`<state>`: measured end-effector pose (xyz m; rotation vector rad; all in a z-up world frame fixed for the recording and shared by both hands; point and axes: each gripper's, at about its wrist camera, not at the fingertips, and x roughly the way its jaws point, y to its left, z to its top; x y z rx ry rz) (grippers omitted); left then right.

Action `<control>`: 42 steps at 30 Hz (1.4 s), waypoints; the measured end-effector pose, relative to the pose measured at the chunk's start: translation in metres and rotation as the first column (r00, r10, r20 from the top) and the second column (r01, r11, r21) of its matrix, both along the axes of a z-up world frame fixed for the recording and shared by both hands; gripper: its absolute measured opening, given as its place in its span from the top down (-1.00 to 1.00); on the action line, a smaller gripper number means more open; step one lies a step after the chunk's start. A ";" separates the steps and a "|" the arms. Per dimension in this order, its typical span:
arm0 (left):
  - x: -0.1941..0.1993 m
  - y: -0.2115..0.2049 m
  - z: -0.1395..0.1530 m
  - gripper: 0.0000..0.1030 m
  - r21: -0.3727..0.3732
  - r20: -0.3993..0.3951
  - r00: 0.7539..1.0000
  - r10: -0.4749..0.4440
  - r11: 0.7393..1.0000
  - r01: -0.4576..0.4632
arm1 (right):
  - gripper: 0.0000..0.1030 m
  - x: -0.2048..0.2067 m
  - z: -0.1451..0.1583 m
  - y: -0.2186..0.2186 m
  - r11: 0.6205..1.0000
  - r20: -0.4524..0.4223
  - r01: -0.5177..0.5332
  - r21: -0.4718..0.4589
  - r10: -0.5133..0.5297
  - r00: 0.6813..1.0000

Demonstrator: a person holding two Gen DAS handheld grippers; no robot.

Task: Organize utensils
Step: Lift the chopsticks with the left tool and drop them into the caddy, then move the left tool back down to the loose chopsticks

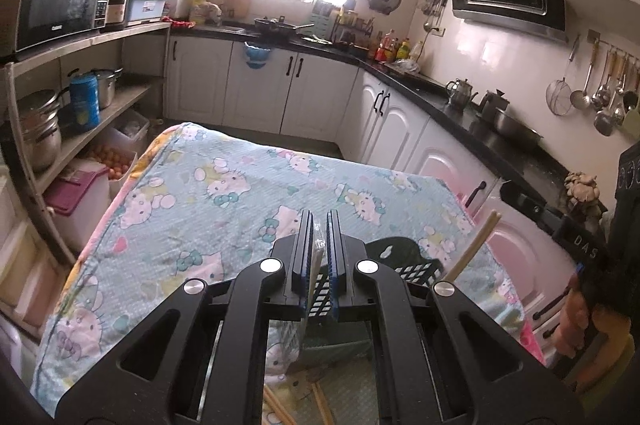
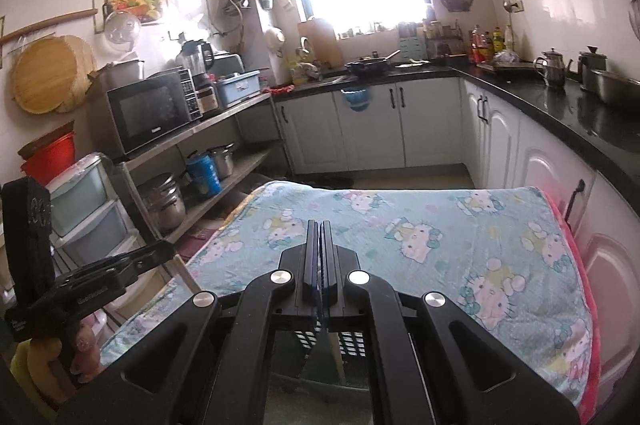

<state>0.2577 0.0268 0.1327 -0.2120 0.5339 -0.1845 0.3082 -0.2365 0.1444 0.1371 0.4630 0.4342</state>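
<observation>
While your left gripper (image 1: 320, 225) keeps its blue ribbed jaws pinched on a thin clear plastic packet (image 1: 319, 253) with pale sticks inside, your right gripper (image 2: 319, 237) has its jaws pressed together; something thin and dark shows in the slit lower down, but you cannot tell what it is. Beneath both sits a black plastic basket (image 1: 416, 271) with a square-grid wall, resting on the near part of the tabletop (image 1: 224, 193). From the left wrist you see a pair of pale wooden chopsticks (image 1: 476, 245) standing tilted just right of the basket, and more chopstick ends (image 1: 280, 407) lying under the gripper's frame. A soft, quilted blue cloth printed with cartoon cats covers the tabletop, edged in pink. At the right of that view, a hand (image 1: 576, 325) holds the other black gripper. Further out, white panelled cabinets (image 2: 372, 125) carry a glossy black counter (image 2: 568, 105) with steel kettles (image 2: 554, 69). A metal shelf unit (image 1: 80, 129) with a microwave (image 1: 60, 1) and steel pots (image 1: 40, 133) stands well apart on the left.
</observation>
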 end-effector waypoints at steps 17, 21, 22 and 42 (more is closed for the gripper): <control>-0.024 0.011 -0.009 0.28 0.027 -0.010 0.999 0.040 0.999 -0.040 | 0.58 -0.021 -0.014 -0.033 0.995 -0.019 0.087 -0.044 -0.088 0.996; -0.032 0.011 -0.011 0.07 0.031 -0.012 0.999 0.043 0.999 -0.042 | 0.36 -0.031 -0.016 -0.037 0.995 -0.017 0.085 -0.056 -0.086 0.996; -0.033 0.011 -0.011 0.01 0.030 -0.012 0.999 0.043 0.999 -0.042 | 0.35 -0.033 -0.017 -0.037 0.995 -0.018 0.083 -0.058 -0.085 0.996; -0.090 0.012 -0.033 -0.60 0.029 -0.010 0.998 0.069 0.997 -0.068 | 0.02 -0.095 -0.049 -0.035 0.996 -0.061 0.034 -0.078 -0.039 0.997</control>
